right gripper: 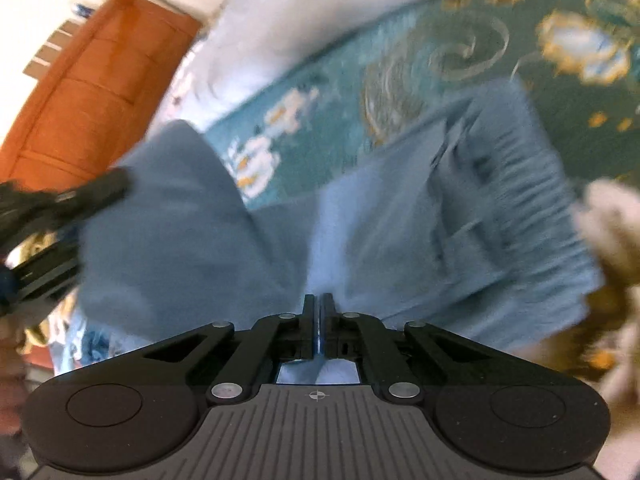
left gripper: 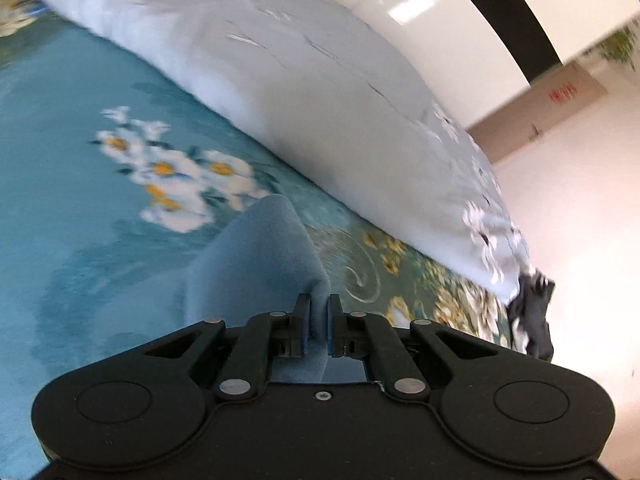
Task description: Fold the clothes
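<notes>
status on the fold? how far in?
Early to mid fold, as far as the blur shows. Done: nothing neatly folded yet. In hand: left gripper and right gripper are each shut on the blue garment, lifting parts off the bedspread. Left: bring the edges over, lay flat, release.

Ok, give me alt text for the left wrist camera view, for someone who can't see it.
The left gripper is shut on a fold of blue garment, lifted above a teal floral bedspread. A white pillow with a flower print lies across the bed behind it. The picture is motion-blurred.
</notes>
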